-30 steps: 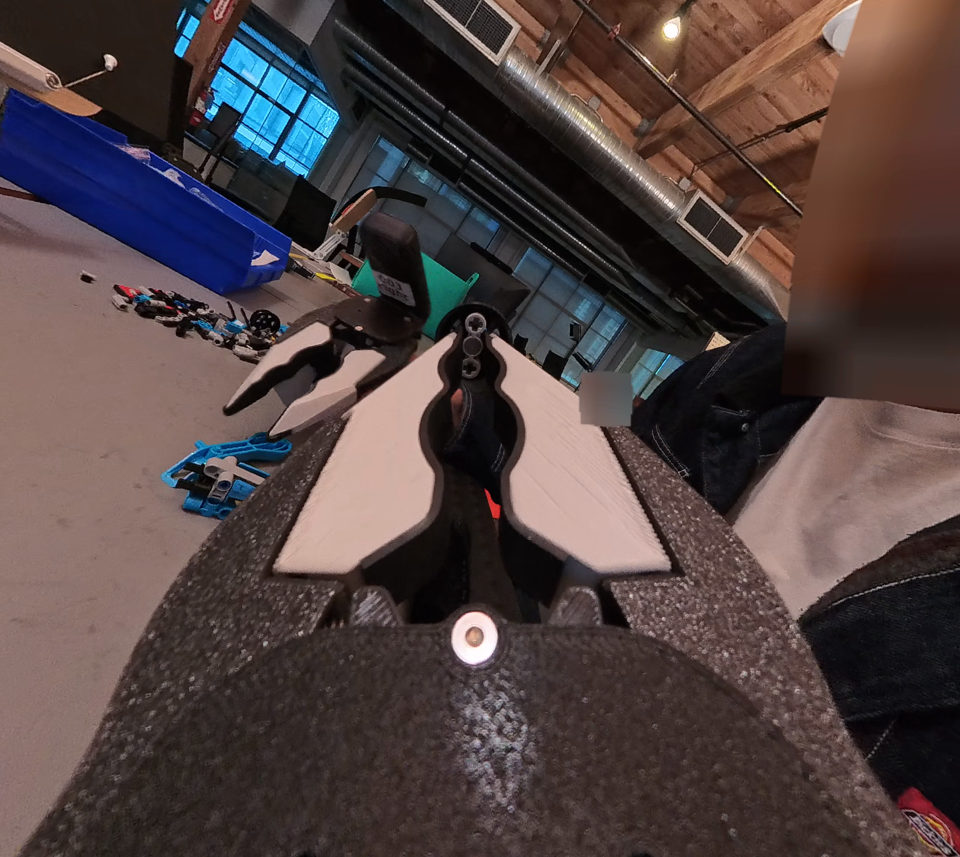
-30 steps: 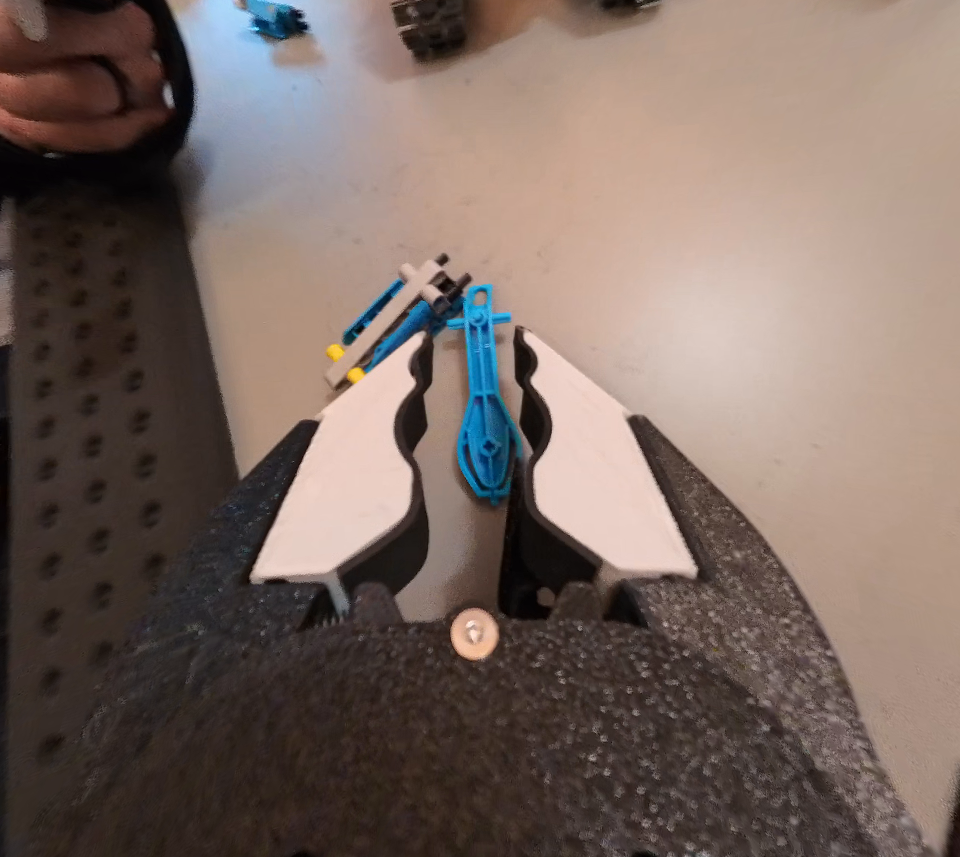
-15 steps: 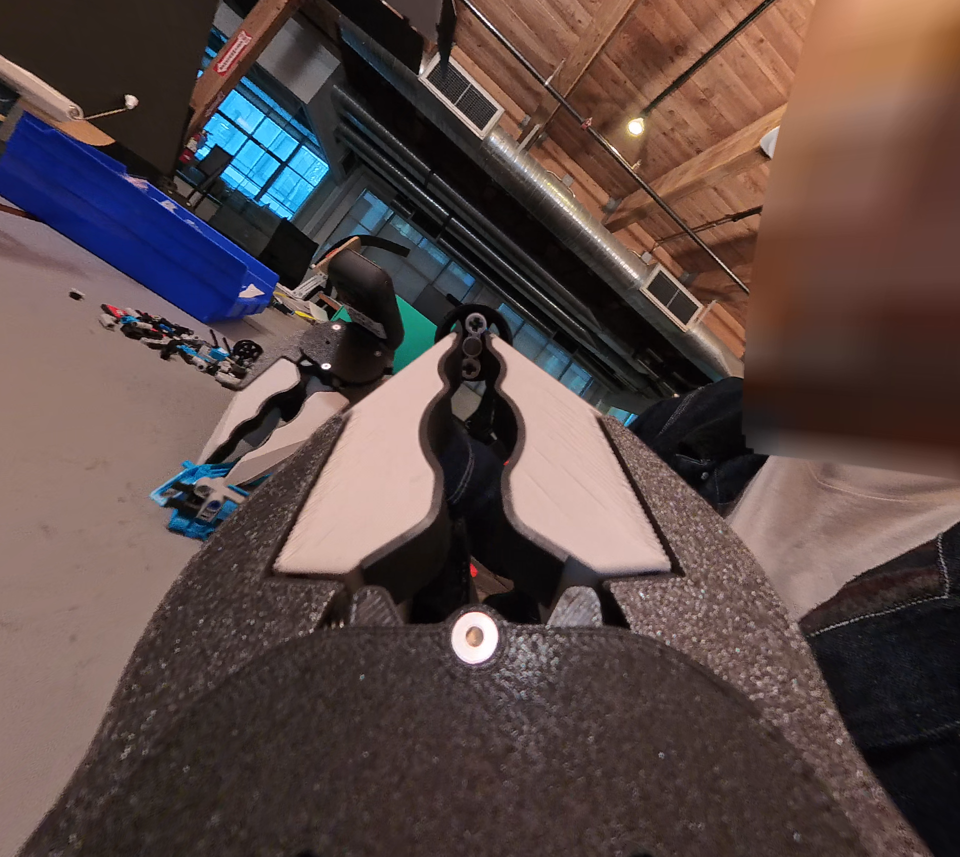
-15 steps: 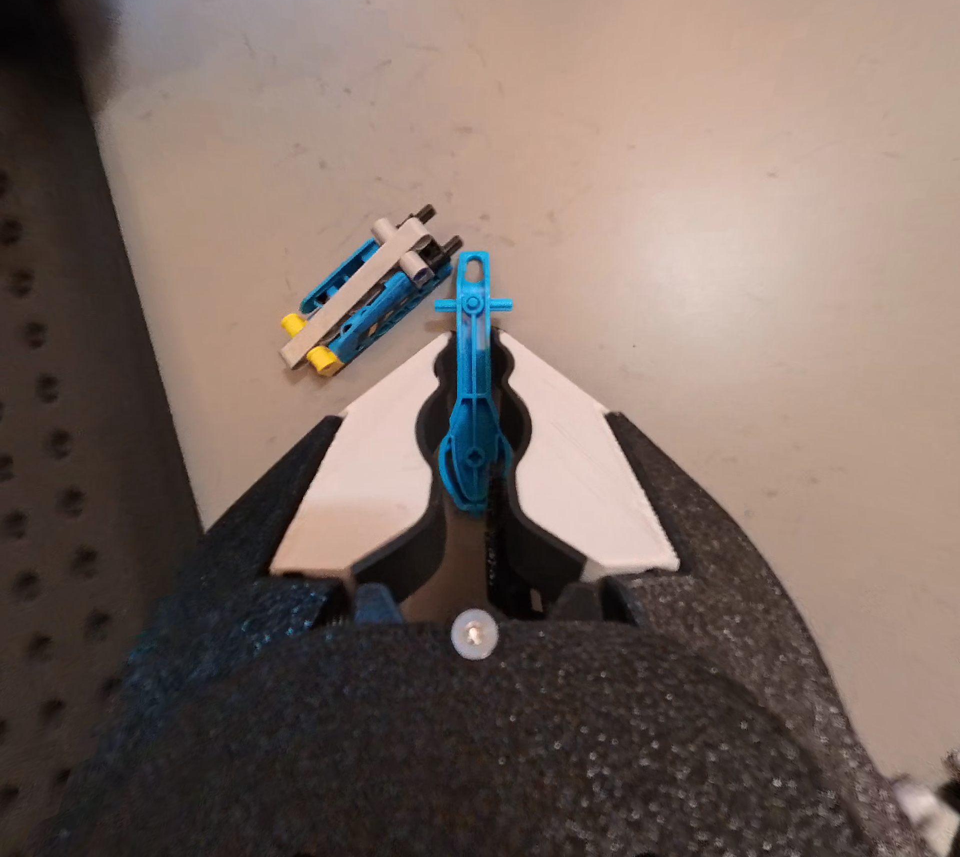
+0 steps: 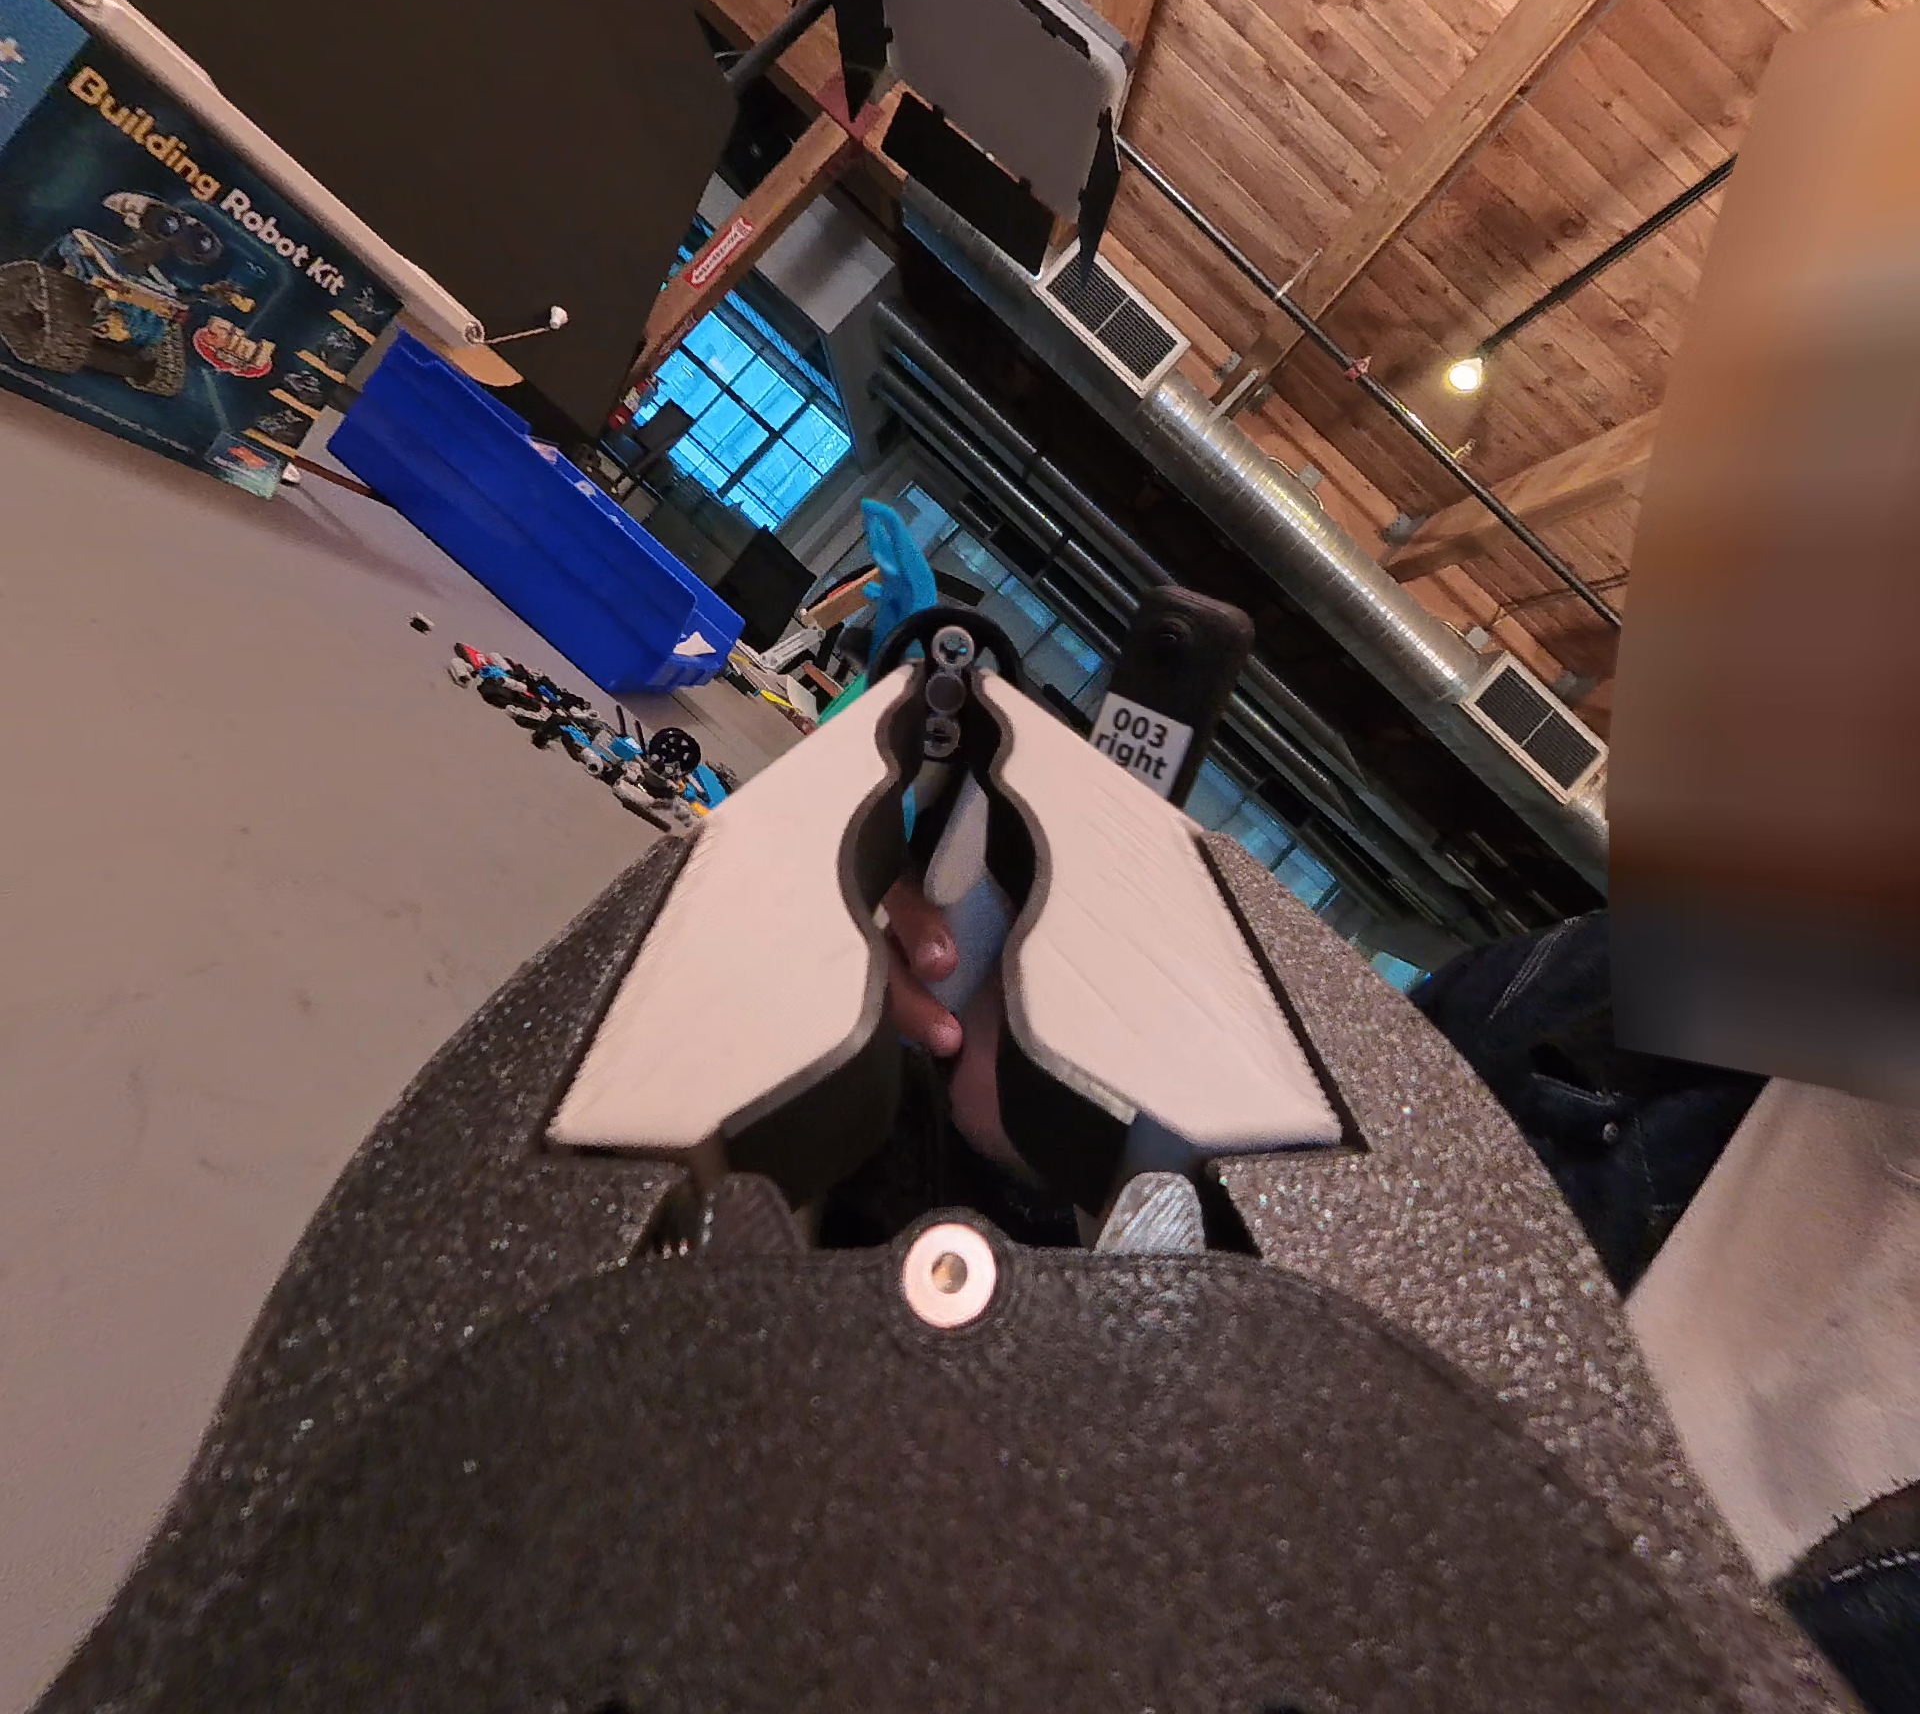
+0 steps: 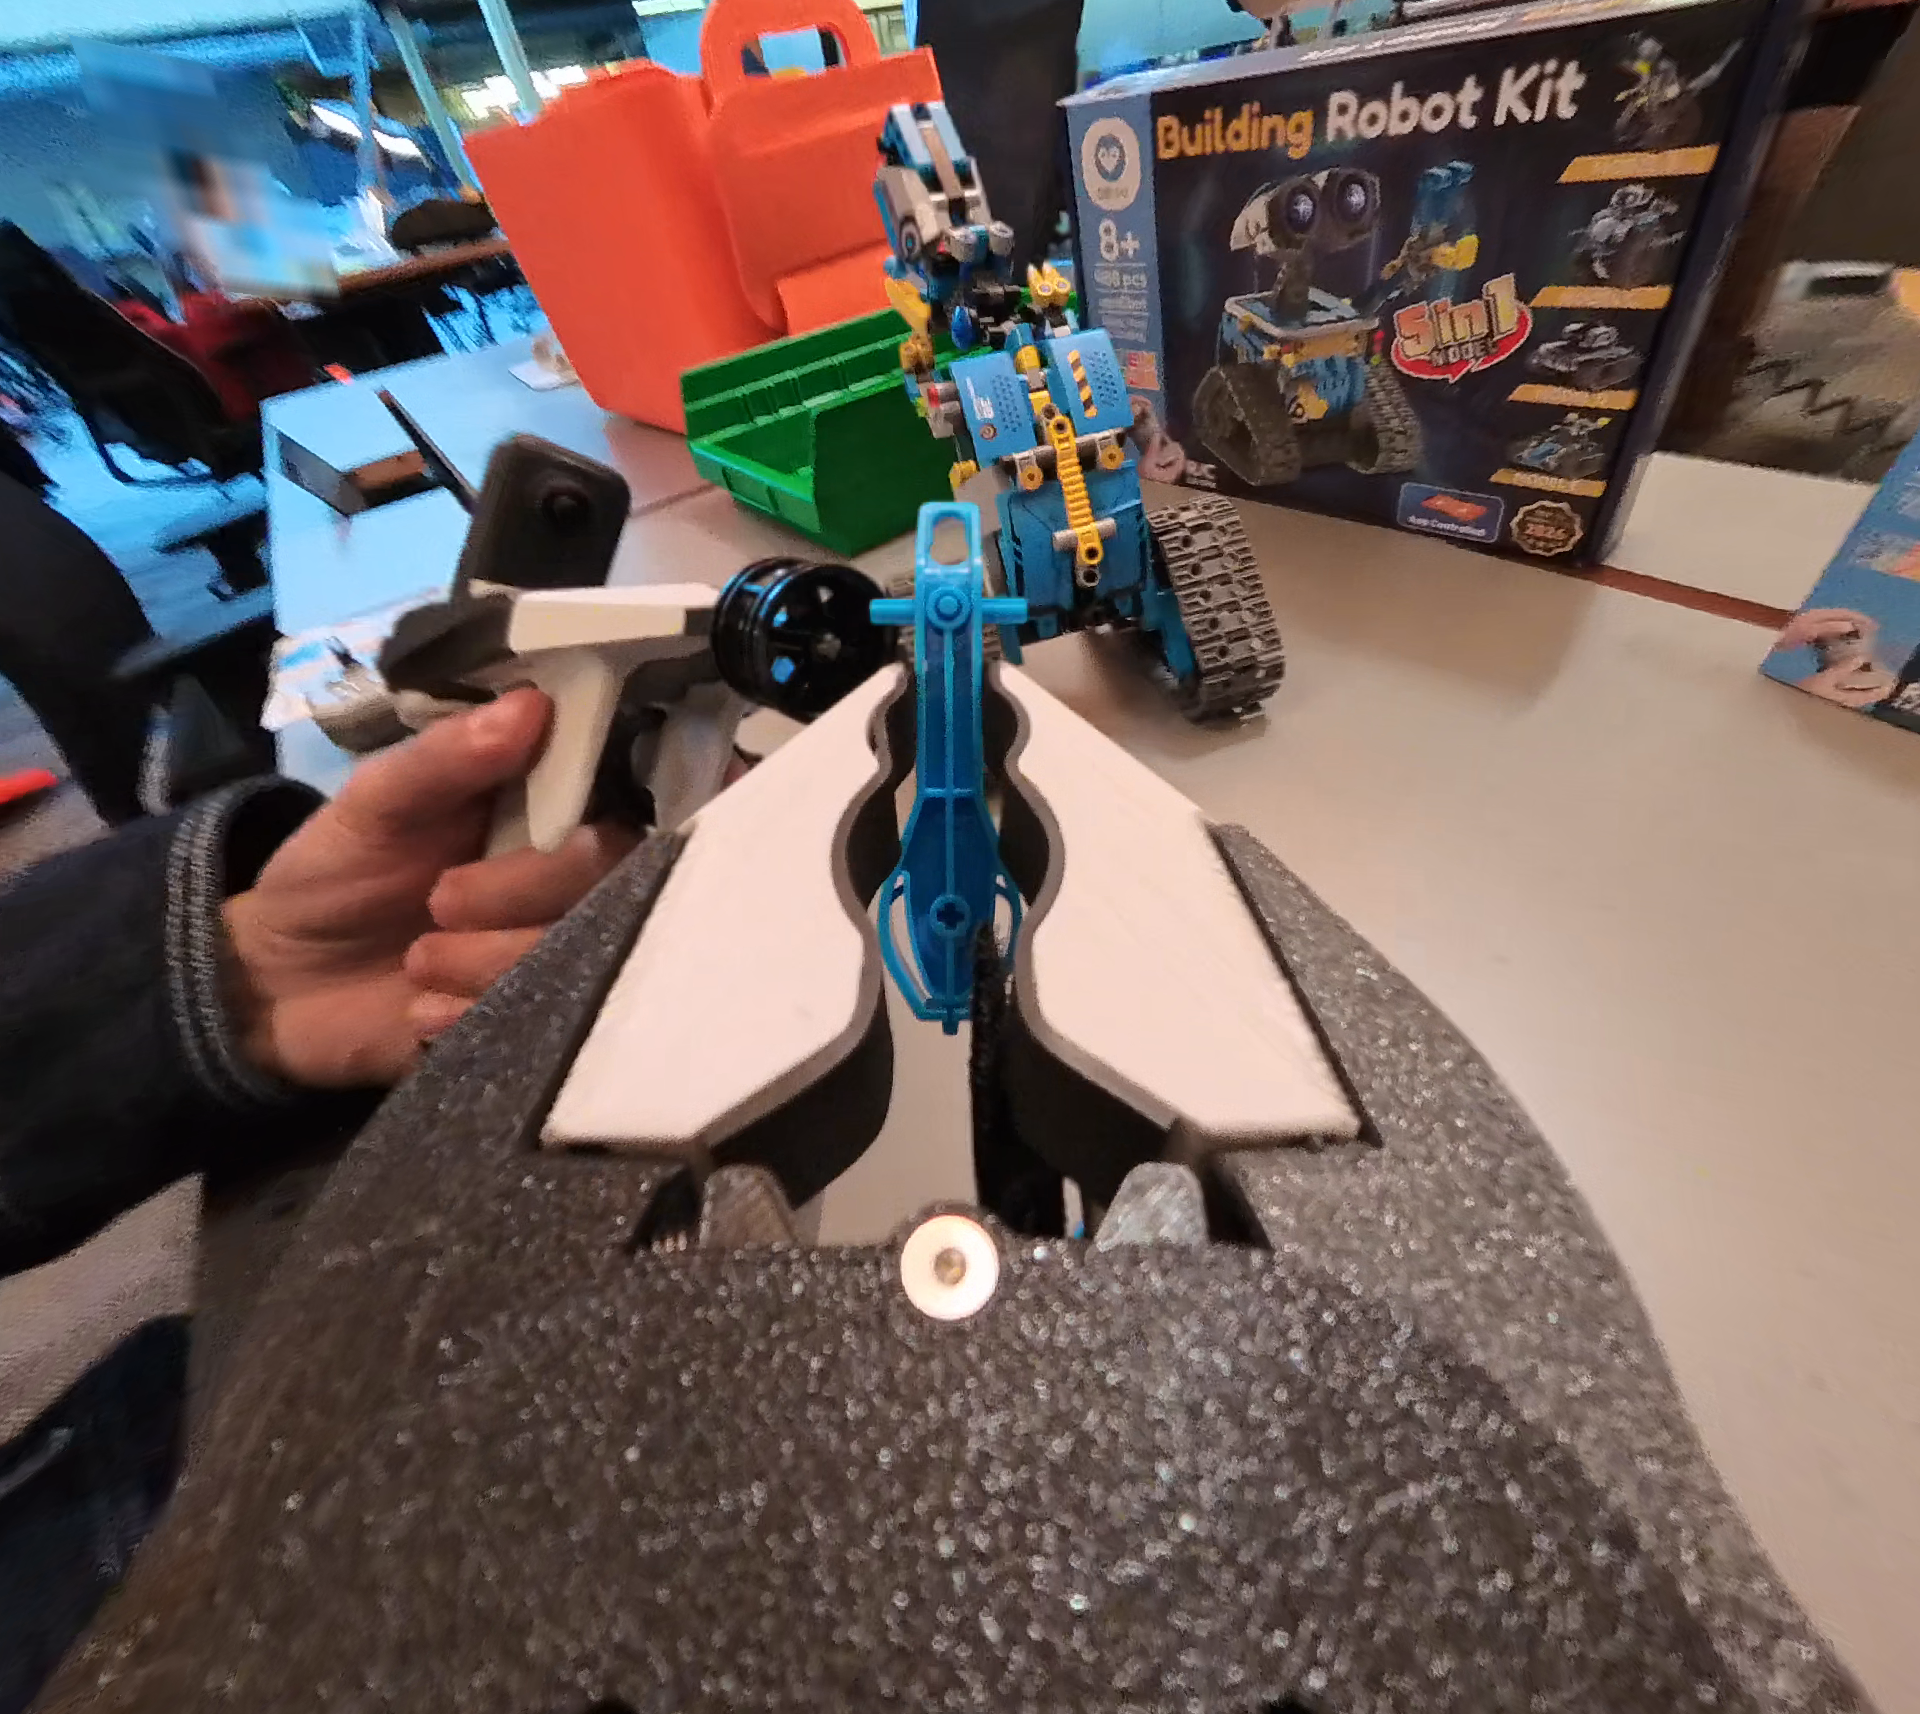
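Note:
My right gripper is shut on a long blue plastic piece and holds it in the air, its looped end pointing forward. My left gripper is shut on a small black wheel. In the right wrist view the left gripper comes in from the left, held by a hand. Its wheel is just left of the blue piece's crossbar, close to touching. In the left wrist view the blue piece shows just behind the wheel.
A blue tracked robot model stands on the table straight ahead. Behind it are a kit box, a green bin and an orange case. A blue bin and loose parts lie farther off. My hands' fingertips stand some 4 centimeters from each other. Left tips and right tips are each some 20 centimeters from the blue tracked robot model.
My right gripper shut on the blue piece lying on the table, then lifted it and swung up level. The left gripper kept the wheel and now sits beside the blue piece.

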Demonstrator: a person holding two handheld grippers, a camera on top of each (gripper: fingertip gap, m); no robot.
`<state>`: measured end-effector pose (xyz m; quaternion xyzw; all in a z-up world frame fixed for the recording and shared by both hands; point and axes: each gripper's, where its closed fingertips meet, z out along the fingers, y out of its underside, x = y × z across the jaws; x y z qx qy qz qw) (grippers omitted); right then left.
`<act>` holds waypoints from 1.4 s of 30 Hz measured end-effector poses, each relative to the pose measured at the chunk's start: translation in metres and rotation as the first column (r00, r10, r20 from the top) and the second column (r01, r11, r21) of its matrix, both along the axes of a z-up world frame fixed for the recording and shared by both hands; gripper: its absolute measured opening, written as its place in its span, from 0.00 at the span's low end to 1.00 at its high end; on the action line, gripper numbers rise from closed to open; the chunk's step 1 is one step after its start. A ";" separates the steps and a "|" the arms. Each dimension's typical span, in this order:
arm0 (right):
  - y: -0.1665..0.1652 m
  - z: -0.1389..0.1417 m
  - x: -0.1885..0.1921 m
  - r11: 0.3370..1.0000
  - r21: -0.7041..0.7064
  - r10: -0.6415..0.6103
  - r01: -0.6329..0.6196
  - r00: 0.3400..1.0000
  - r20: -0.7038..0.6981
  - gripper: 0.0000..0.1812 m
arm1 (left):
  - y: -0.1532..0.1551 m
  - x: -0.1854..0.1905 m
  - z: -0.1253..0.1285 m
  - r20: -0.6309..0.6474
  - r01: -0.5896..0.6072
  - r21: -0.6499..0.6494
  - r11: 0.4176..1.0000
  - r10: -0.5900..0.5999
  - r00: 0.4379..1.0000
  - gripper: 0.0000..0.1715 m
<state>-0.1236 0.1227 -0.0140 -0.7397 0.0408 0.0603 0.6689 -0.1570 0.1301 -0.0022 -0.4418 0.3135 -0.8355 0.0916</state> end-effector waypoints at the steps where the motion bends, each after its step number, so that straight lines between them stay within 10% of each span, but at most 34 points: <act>1: 0.001 -0.001 -0.001 1.000 -0.014 -0.014 0.015 0.999 0.040 0.05 | 0.000 0.001 0.000 -0.002 -0.007 0.002 1.000 0.007 1.000 0.04; 42: 0.002 -0.015 0.006 0.983 -0.099 -0.123 0.156 0.953 0.278 0.06 | 0.000 0.009 -0.007 -0.032 -0.095 0.083 0.992 0.098 0.995 0.04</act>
